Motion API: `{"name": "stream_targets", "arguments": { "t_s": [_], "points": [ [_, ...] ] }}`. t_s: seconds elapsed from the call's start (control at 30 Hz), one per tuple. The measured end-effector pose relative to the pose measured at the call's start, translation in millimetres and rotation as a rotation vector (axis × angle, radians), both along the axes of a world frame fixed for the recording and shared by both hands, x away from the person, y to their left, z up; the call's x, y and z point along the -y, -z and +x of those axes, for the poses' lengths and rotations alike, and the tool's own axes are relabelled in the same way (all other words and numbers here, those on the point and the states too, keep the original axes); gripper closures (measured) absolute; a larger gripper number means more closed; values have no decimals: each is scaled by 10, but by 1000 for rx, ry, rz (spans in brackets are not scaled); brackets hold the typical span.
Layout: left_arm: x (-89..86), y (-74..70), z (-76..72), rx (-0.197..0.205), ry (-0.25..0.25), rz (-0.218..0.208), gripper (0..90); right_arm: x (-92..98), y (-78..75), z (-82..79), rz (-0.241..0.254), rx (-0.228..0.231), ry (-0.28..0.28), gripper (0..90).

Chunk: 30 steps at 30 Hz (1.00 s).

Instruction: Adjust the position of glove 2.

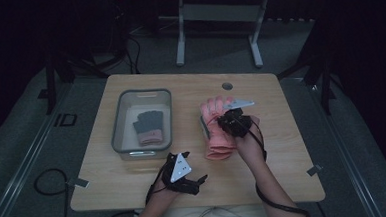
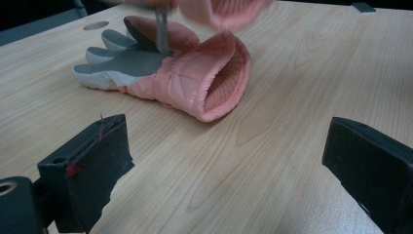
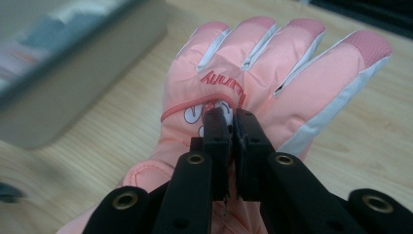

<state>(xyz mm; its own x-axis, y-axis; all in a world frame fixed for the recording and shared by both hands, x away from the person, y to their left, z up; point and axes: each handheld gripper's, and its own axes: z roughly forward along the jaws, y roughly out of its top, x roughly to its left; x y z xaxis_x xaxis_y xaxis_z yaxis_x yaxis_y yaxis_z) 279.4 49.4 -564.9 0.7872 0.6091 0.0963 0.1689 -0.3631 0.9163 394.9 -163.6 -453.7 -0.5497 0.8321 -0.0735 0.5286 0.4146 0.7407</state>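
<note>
Right gripper view is being blurred around the grey bin (image 3: 83, 63); the pink padded winter glove (image 3: 272, 73) is being pinched in the closed right claw (image 3: 233, 127), while the left claw (image 2: 234, 161) is being held wide.

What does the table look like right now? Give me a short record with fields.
held glove: pink glove, pinched by the right gripper, jaws shut on its back
second pink glove: lies on the table, cuff open toward the left gripper
left gripper: open, nothing between its jaws
bin: clear bin at the table's left, a grey glove inside
</note>
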Motion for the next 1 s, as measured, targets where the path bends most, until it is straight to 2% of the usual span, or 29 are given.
{"name": "stream_targets", "arguments": {
  "t_s": [0.07,0.17,0.33,0.53,0.63,0.73,0.83,0.97,1.0],
  "points": [
    [2,1,2,0,0,-1,32,-18,117,55,-29,-25,4,851],
    [1,0,2,1,-1,4,31,-22,282,131,-40,-73,7,845],
    [1,0,4,-2,-2,2,32,-4,382,180,-17,-104,9,835],
    [1,0,6,-3,-1,1,31,115,353,128,-35,-138,-29,839],
    [-4,-2,11,-5,-2,0,32,212,352,124,-44,-134,-11,831],
    [-8,-2,18,-13,-9,-4,32,259,354,136,-20,-144,-10,792],
    [-13,-3,36,-24,-16,-10,31,236,323,128,-13,-133,-21,725],
    [-18,-4,53,-39,-3,-27,31,246,204,92,23,-108,-54,661],
    [-14,-6,60,-50,2,-44,31,254,176,82,36,-110,-61,654]
  ]
}}
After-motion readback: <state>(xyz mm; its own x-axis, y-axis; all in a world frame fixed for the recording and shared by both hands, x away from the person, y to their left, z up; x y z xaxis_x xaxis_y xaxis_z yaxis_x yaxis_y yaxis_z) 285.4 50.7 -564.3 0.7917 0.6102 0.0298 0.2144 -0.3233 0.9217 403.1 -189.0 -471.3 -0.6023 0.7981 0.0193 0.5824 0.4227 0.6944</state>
